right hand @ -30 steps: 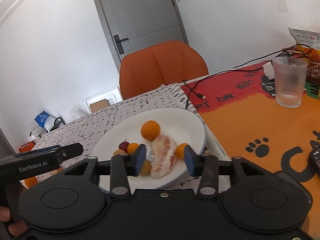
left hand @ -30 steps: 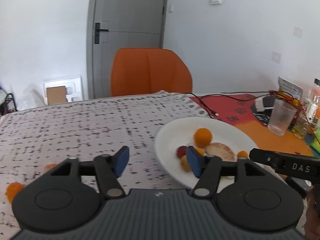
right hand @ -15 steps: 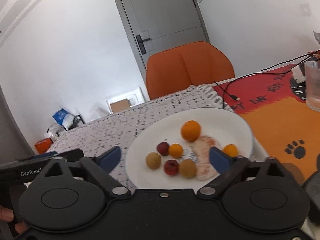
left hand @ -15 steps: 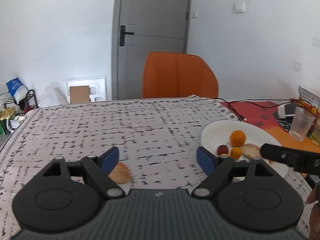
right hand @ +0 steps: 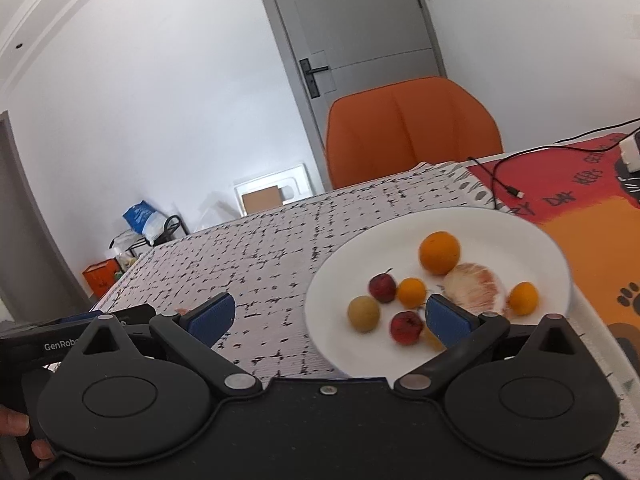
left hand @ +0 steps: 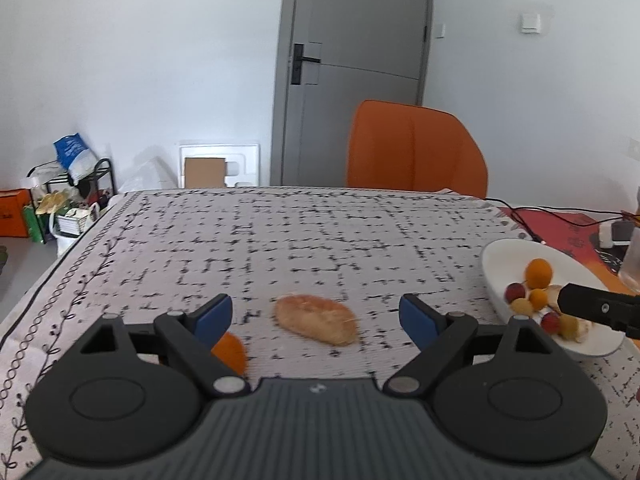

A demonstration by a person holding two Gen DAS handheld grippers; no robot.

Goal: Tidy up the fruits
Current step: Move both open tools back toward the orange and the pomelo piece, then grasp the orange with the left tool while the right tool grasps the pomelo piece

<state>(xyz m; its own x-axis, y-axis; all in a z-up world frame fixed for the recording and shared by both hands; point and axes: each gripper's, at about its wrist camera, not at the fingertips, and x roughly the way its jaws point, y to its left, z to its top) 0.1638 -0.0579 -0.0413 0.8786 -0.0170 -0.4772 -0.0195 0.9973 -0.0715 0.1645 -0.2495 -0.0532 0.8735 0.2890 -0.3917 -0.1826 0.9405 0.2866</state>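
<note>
**Grippers wide, fruit split between plate and cloth**

Left gripper [left hand: 315,315]: I see its blue pads spread wide, having just been opening further. A peeled citrus segment [left hand: 316,319] lies on the patterned tablecloth [left hand: 280,236] in the gap, lower centre of the left view, untouched by either pad. A small orange fruit [left hand: 230,354] sits half hidden behind the left finger.

Right gripper [right hand: 330,314]: jaws fully apart after a quick opening, gripping nothing. The white plate [right hand: 520,236] fills the centre right of the right view, with the right pad overlapping its near edge. On it: a large orange [right hand: 439,252], peeled citrus half [right hand: 474,284], two small orange fruits, two red fruits, one yellowish-brown one. The orange chair [right hand: 412,128] stands behind the table.
</note>
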